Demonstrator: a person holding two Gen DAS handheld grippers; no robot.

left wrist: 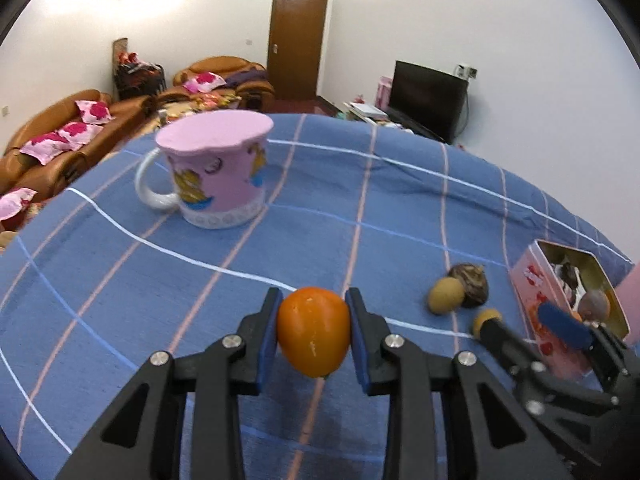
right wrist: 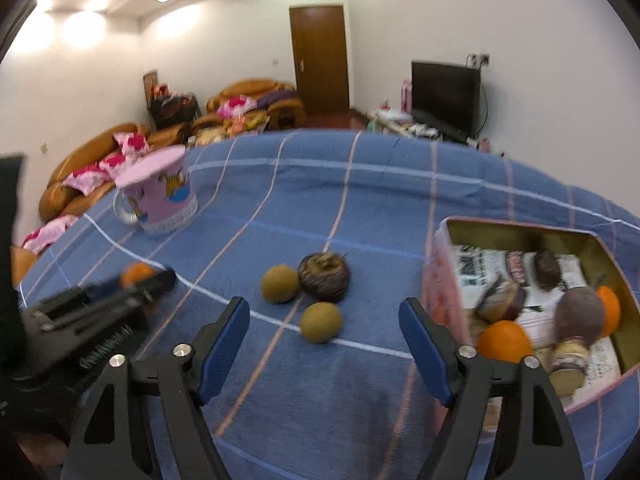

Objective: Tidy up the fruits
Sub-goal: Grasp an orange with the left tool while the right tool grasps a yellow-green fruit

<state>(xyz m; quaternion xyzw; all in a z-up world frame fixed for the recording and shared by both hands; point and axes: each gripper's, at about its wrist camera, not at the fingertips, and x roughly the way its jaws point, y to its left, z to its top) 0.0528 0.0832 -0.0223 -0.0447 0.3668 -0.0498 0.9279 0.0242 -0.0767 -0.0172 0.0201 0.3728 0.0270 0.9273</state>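
My left gripper is shut on a small orange fruit, its blue pads pressing both sides just above the blue checked cloth. In the right wrist view that gripper sits at the left with the orange fruit. My right gripper stands open and holds nothing. Ahead of it on the cloth lie two brownish-green round fruits and a dark brown fruit. An open pink tin at the right holds several fruits.
A pink cartoon mug with a white handle and a pink cover stands on the far left of the cloth. Behind the table are sofas with pink cushions, a brown door and a dark television.
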